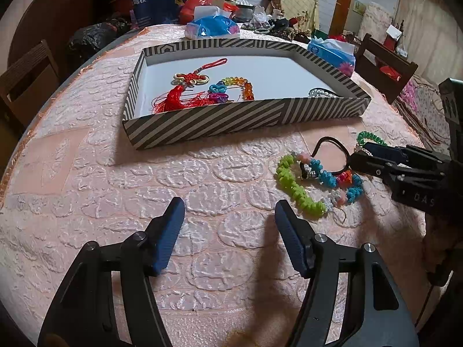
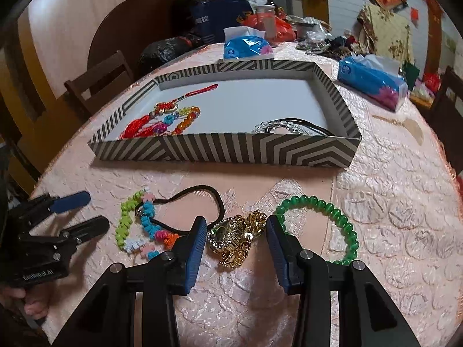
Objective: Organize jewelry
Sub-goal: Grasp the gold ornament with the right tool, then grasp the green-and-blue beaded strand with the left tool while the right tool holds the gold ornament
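Observation:
A striped tray (image 1: 231, 121) holds a red tassel knot (image 1: 185, 86), a rainbow bead bracelet (image 1: 246, 85) and a clear bead bracelet (image 2: 275, 125). In front of it on the pink cloth lie a knotted green and blue bracelet (image 1: 292, 185), a black cord (image 2: 202, 193), a gold pendant piece (image 2: 237, 243) and a green bead bracelet (image 2: 332, 211). My right gripper (image 2: 235, 224) is down at the cloth, part open, its pads close on either side of the gold piece. My left gripper (image 1: 230, 205) hovers open over bare cloth, nothing between its fingers.
Two blue tissue packs (image 1: 212, 26) (image 2: 373, 81) sit behind and right of the tray. Bags, a jar and clutter crowd the far table end. A small gold stick item (image 2: 390, 121) lies right of the tray. Wooden chairs (image 1: 29, 78) stand around the table.

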Action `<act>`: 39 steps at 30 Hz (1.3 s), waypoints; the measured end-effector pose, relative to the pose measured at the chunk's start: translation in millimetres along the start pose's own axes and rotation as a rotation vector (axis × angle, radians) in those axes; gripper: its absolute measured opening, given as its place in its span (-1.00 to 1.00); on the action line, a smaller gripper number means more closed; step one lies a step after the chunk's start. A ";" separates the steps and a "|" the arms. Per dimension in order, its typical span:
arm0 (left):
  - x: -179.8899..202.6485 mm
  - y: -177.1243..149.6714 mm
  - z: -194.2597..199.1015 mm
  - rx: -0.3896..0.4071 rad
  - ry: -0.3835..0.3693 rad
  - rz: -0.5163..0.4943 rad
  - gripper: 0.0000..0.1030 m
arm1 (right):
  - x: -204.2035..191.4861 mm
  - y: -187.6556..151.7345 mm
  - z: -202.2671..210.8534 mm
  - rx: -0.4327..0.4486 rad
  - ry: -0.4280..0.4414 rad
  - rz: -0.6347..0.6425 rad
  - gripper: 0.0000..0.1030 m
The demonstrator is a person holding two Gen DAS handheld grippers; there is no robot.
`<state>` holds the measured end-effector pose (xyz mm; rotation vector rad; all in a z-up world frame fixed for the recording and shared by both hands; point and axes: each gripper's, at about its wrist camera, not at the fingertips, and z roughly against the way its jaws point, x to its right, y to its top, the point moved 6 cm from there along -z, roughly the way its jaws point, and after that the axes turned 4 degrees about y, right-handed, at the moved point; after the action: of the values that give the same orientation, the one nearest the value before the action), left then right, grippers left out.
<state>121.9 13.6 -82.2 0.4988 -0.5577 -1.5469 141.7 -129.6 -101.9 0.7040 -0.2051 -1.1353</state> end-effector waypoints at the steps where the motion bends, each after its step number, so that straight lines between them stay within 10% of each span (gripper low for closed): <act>1: 0.0 0.0 0.0 0.000 0.000 0.000 0.26 | 0.3 -1.1 0.8 0.000 -0.002 0.001 -0.22; 5: 0.4 0.0 0.1 0.000 0.000 0.001 0.26 | 6.8 -4.8 5.3 0.004 0.008 -0.033 -0.49; 30: 37.8 25.6 -6.3 -0.020 -0.130 -0.031 0.25 | 8.3 -55.6 65.3 -0.022 0.010 -0.250 -0.56; 33: 44.2 17.5 -12.3 -0.033 -0.069 -0.086 0.11 | 10.3 -56.2 65.8 -0.018 0.016 -0.262 -0.56; 37: 50.9 9.1 -5.1 -0.030 -0.058 -0.135 -0.79 | 14.9 -56.9 66.9 -0.014 0.023 -0.295 -0.56; 39: 48.9 3.3 0.0 -0.029 -0.065 -0.138 -0.78 | 17.1 -56.1 68.0 -0.007 0.029 -0.309 -0.57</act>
<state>122.0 -35.4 -79.0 0.4735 -0.5594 -1.7053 73.1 -185.7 -87.0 0.7626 -0.0687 -1.4181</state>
